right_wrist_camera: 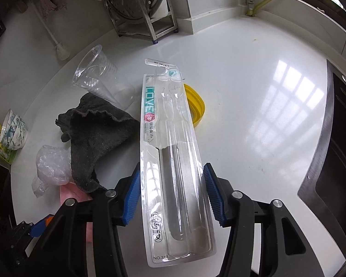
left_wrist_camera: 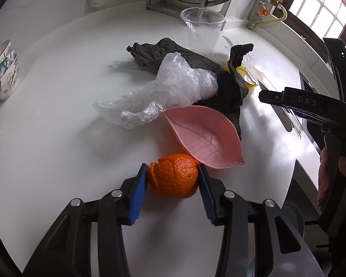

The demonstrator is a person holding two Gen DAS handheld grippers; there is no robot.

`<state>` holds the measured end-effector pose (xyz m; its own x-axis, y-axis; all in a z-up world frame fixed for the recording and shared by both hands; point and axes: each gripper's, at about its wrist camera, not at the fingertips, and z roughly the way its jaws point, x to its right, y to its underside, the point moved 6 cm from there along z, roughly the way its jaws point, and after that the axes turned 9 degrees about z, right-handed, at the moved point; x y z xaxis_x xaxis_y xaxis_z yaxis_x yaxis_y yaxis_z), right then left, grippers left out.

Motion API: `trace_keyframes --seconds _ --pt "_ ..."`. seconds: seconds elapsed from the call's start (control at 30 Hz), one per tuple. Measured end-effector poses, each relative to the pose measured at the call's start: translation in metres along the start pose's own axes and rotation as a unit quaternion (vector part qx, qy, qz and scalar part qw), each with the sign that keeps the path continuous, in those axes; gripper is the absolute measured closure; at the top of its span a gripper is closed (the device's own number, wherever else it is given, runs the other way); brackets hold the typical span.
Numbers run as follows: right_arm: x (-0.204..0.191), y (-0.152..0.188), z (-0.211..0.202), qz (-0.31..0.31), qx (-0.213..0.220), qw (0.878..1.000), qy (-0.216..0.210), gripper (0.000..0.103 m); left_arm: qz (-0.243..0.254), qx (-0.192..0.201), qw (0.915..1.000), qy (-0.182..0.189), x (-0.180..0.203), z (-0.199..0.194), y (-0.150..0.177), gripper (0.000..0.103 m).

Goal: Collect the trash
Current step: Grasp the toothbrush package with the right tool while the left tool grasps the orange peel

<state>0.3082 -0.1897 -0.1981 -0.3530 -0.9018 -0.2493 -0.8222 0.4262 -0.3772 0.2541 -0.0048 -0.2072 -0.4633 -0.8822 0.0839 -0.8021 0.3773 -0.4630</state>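
The orange peel [left_wrist_camera: 174, 175] is clamped between the blue pads of the left gripper [left_wrist_camera: 173, 177], low over the white table [left_wrist_camera: 57, 138]. The toothbrush package [right_wrist_camera: 173, 161], a clear blister pack, lies between the pads of the right gripper [right_wrist_camera: 173, 198]; the left pad is touching its edge, while a narrow gap seems to remain at the right pad, so it cannot be told whether the package is already gripped.

The task is judged to be at an early stage: two pieces of trash are being taken and no bin is seen in either view.

Just beyond the left gripper one pink leaf dish [left_wrist_camera: 205, 136] is found, then one crumpled plastic bag [left_wrist_camera: 168, 87] and one dark cloth [left_wrist_camera: 219, 73]. Farther away one clear cup [left_wrist_camera: 201, 30] stands. Beyond the right gripper one yellow lid [right_wrist_camera: 196, 103] is partly hidden under the package. Far to the left two stacked bowls [left_wrist_camera: 2, 73] are counted.
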Motion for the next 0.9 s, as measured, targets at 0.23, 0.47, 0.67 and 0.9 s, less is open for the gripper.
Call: trace_keyframes --seconds 0.23,0.47,0.67,0.9 --pt "0.002 0.002 -0.014 0.008 0.003 1.0 -0.011 0.053 0.002 0.001 1.0 -0.001 -0.001 -0.009 -0.003 0.075" --pt "0.001 0.007 -0.031 0.01 0.008 1.0 -0.022 0.053 0.001 0.014 0.9998 -0.011 -0.006 -0.028 -0.004 0.076" --pt "0.0 0.013 -0.047 0.01 0.013 0.999 -0.03 0.054 0.006 0.024 0.9996 -0.012 -0.003 -0.04 -0.004 0.076" --pt "0.002 0.03 -0.066 0.004 0.013 0.999 -0.036 0.054 0.01 0.033 0.9994 -0.009 0.007 -0.052 0.001 0.076"
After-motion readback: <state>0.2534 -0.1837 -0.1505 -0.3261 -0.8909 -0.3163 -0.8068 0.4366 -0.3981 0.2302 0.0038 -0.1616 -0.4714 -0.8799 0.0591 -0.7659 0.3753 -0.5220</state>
